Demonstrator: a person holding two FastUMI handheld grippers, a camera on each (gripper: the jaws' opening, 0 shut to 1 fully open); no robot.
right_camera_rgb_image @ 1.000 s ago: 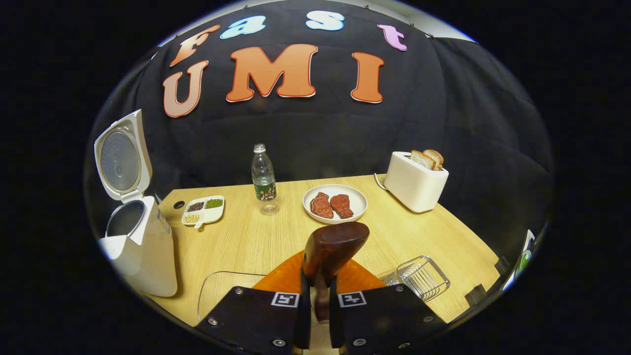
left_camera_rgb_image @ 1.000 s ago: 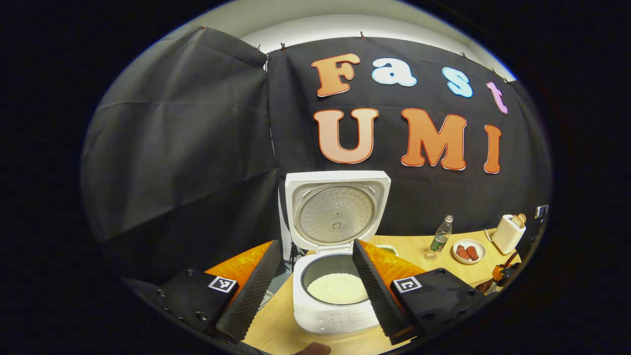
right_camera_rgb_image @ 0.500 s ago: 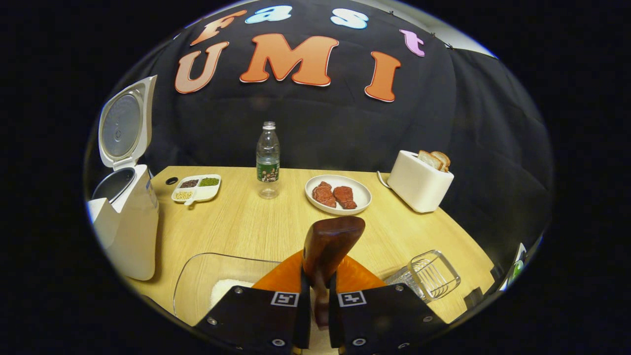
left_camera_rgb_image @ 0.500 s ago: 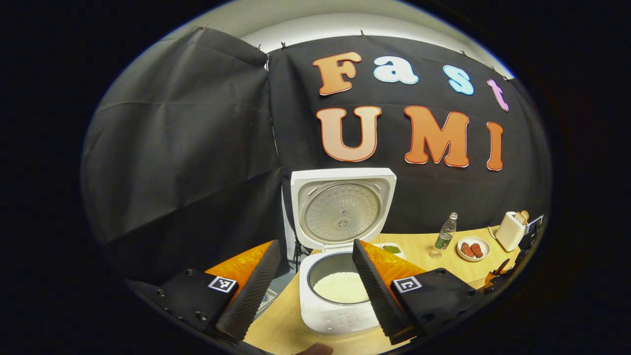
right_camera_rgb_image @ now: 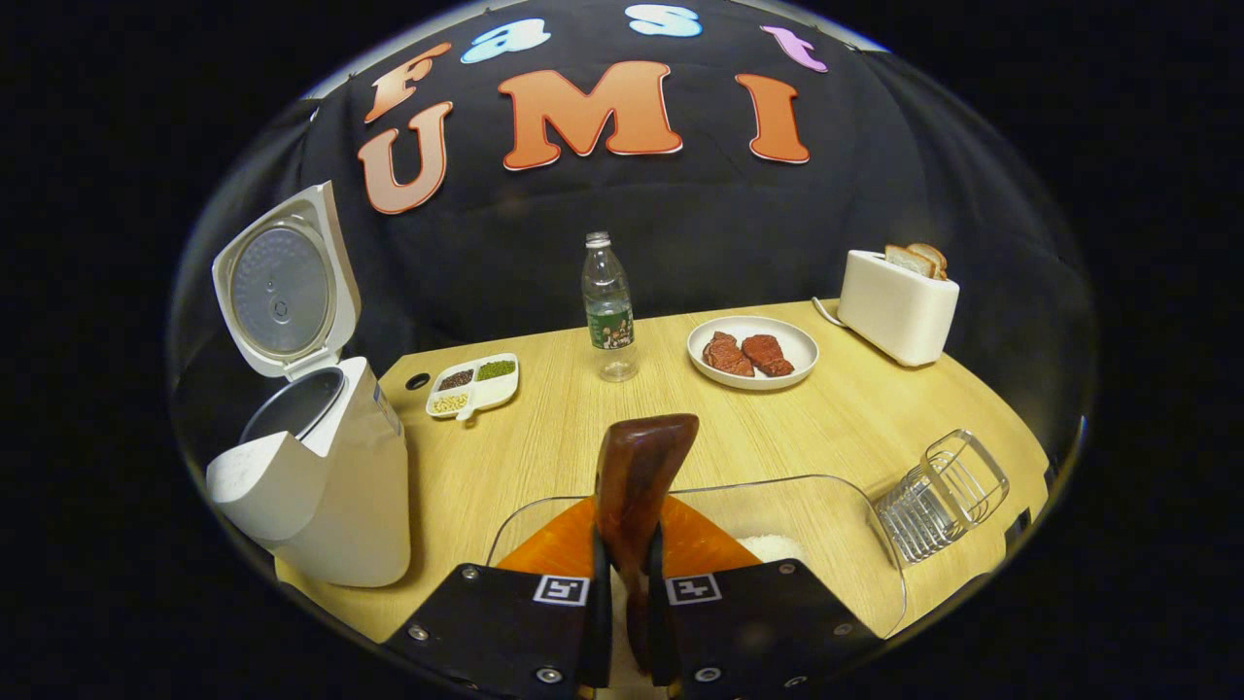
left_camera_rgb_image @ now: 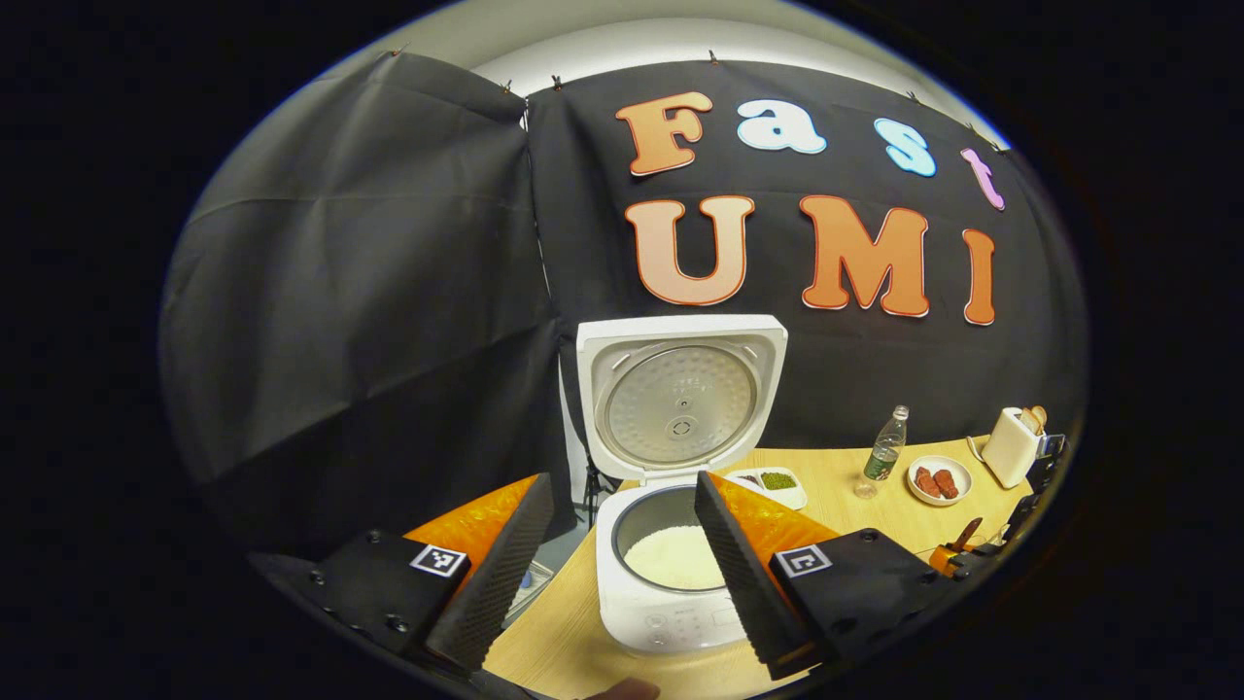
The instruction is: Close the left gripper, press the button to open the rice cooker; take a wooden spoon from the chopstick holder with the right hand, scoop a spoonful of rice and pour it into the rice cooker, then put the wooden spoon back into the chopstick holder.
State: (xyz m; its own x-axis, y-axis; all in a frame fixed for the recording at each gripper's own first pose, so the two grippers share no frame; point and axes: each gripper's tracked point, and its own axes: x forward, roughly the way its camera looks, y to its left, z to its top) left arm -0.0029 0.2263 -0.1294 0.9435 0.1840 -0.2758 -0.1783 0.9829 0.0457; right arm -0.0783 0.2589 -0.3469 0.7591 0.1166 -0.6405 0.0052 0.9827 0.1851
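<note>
Black cloth hangs behind a light wooden counter (right_camera_rgb_image: 544, 457) that carries all the things. At the counter's left end stands the white rice cooker (right_camera_rgb_image: 330, 486), its lid (left_camera_rgb_image: 680, 399) swung upright and its inner pot holding white rice (left_camera_rgb_image: 675, 556). In the left gripper view the left tool (left_camera_rgb_image: 617, 564) hangs in front of the cooker with its two fingers spread wide and nothing between them; the cooker's front panel shows between the fingers.

In the right gripper view the right tool (right_camera_rgb_image: 627, 622) is clamped narrow on the dark brown wooden spoon (right_camera_rgb_image: 637, 486), both fingers pressing the handle, the bowl end pointing up and away from the camera. Just beyond the tool, at the counter's near edge, lies a clear plastic container (right_camera_rgb_image: 777, 515) with some white rice in it; the spoon stands over it. To the container's right, near the counter's right edge, a wire chopstick holder (right_camera_rgb_image: 948, 496) lies tilted on its side.

Toward the far edge sit a small white divided dish of beans and grains (right_camera_rgb_image: 473, 384), a clear plastic water bottle (right_camera_rgb_image: 608, 306) standing upright, and a white round plate with two pieces of red meat (right_camera_rgb_image: 751, 352). At the far right corner stands a white toaster (right_camera_rgb_image: 896, 306) with two bread slices sticking up from its slots.
</note>
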